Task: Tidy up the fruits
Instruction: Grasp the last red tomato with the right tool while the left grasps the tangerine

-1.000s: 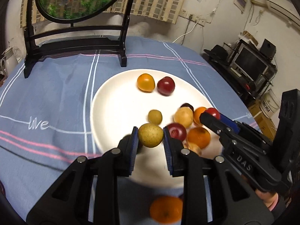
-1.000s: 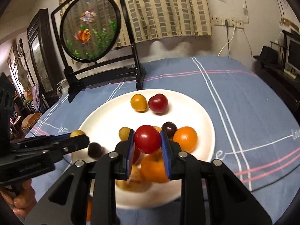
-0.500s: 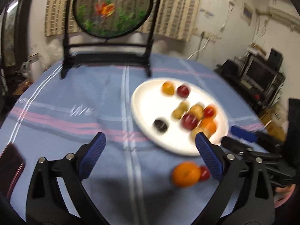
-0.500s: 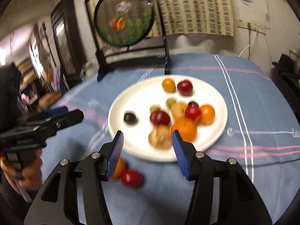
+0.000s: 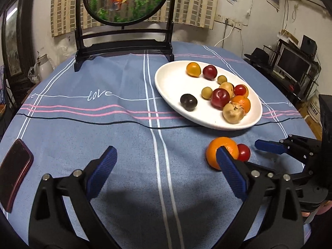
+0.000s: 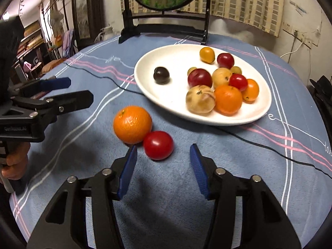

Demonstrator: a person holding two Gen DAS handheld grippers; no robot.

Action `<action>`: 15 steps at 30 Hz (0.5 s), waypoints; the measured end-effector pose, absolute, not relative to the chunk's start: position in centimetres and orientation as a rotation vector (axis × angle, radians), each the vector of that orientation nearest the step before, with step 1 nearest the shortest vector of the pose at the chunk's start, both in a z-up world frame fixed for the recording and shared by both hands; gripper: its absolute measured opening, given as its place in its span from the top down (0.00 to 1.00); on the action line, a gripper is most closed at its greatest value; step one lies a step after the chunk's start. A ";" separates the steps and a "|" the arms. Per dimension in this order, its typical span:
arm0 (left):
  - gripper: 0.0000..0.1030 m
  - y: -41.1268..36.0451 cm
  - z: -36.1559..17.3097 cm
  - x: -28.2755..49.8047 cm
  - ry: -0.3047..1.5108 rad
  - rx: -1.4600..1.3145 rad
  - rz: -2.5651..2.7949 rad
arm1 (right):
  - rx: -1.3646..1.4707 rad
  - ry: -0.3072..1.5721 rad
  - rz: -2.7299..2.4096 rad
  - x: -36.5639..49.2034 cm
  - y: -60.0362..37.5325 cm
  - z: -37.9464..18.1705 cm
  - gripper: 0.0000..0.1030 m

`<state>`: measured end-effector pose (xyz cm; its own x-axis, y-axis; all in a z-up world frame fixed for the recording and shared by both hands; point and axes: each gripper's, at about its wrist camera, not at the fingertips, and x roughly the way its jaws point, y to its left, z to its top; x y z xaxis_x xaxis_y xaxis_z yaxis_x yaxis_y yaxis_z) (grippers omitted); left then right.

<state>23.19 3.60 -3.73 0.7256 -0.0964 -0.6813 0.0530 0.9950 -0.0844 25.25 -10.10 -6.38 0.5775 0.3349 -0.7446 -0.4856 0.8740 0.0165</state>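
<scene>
My right gripper point(image 6: 162, 171) hangs just short of the tomato point(image 6: 158, 144), jaws apart and closing in, nothing pinched; the tomato lies just beyond the tips, not yet between the pads. It sits on the counter's blue cloth point(image 5: 116, 128), touching the orange point(image 6: 132, 124) on its left, both just near of the plate point(image 5: 166, 83). My left gripper point(image 5: 166, 170) is spread wide over bare cloth, holding nothing, its right finger crossing in front of the orange in the left view.

The plate holds the rest: a dark plum point(image 5: 188, 102) alone on the left, a red and orange cluster on the right. Sorting looks partway, I'd say, with two fruits out on the cloth. Next I'd ease the right gripper forward until the tomato sits between the pads, then close gently; the orange leaning on it may roll when it lifts.

Writing: "love" point(image 5: 99, 94) is stitched in white on the cloth. The left gripper's lettering is too blurred to read. A phone point(image 5: 14, 173) lies at the near left edge.
</scene>
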 end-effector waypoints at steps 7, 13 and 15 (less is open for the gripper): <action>0.05 3.9 -3.7 23.2 0.762 -0.066 -0.072 | -0.232 0.829 0.480 25.9 -9.6 -7.1 0.55; 0.05 3.8 -3.8 23.2 0.766 -0.058 -0.064 | -0.226 0.831 0.493 26.6 -9.3 -7.1 0.60; 0.05 3.7 -3.8 23.2 0.766 -0.058 -0.063 | -0.228 0.831 0.494 26.7 -9.3 -7.1 0.60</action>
<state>23.21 3.75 -3.81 0.7187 -0.0781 -0.6909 0.0360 0.9965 -0.0751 26.68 -9.27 -7.08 0.5698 0.3294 -0.7529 -0.5041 0.8636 -0.0036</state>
